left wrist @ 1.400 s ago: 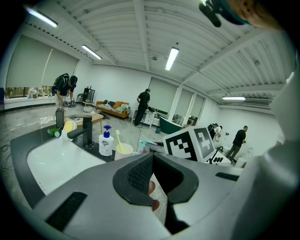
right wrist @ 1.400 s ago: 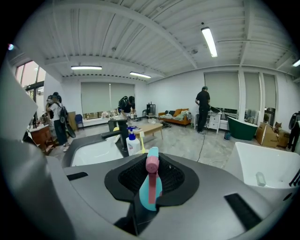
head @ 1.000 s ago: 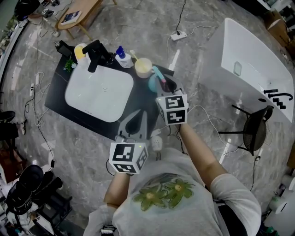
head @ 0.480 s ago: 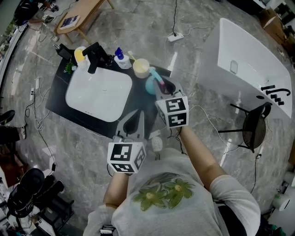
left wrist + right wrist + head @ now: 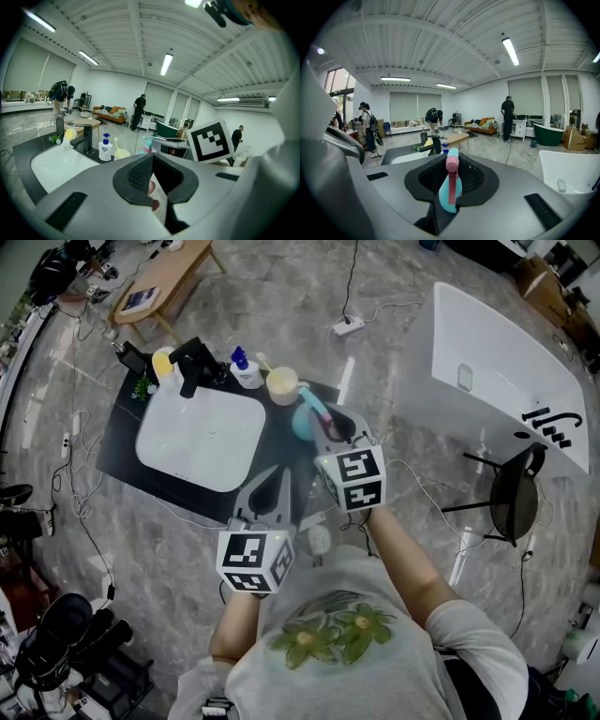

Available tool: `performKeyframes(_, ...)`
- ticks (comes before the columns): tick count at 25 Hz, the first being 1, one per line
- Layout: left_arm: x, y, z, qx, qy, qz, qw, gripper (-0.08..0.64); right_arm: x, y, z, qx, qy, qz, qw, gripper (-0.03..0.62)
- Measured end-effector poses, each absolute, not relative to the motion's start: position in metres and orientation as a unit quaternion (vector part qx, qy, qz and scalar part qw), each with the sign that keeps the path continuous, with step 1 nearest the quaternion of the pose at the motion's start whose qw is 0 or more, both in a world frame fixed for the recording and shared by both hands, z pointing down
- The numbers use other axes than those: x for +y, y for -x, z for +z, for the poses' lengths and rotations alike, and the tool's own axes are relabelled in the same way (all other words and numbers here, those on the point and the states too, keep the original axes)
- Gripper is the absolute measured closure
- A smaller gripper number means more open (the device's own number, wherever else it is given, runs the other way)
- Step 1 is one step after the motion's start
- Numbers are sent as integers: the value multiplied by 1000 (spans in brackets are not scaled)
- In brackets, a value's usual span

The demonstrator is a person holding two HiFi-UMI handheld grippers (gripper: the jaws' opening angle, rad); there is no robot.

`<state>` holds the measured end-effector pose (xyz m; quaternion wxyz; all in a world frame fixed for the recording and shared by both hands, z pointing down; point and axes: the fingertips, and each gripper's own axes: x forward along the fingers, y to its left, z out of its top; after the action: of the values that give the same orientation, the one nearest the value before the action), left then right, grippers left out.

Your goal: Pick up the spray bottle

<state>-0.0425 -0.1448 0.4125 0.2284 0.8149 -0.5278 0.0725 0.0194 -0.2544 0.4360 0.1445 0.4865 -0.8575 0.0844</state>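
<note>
The spray bottle is teal with a pink trigger head, and it hangs above the right end of the dark counter. My right gripper is shut on it. In the right gripper view the spray bottle stands upright between the black pads, with my right gripper closed round its neck. My left gripper hovers at the counter's near edge. In the left gripper view my left gripper has its tips together and nothing between them.
A white basin is set in the counter, with a black tap, a soap pump bottle and a cream cup behind it. A white bathtub and a black stool stand at the right. Cables lie on the floor.
My right gripper has risen toward the camera with the spray bottle in it. The left gripper has lifted a little. The jaws of both look unchanged.
</note>
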Motion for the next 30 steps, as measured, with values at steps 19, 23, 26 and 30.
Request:
performKeyframes(19,-105,49,385,-520,-827,55,208,551,-173,-4,383,-873,-471,47,119,520)
performKeyframes(23,-96,49,382,-518,-828,51,208,551,-156,-3,375,-875,-469,42,118,520)
performKeyframes(26,-88,49,381,-519,-828,49,208,551,-142,-3,367,-878,-464,36,110,520)
performKeyframes(30,-78,49,379,-520,-827,48,208,551,-126,0,354,-883,-459,22,97,520)
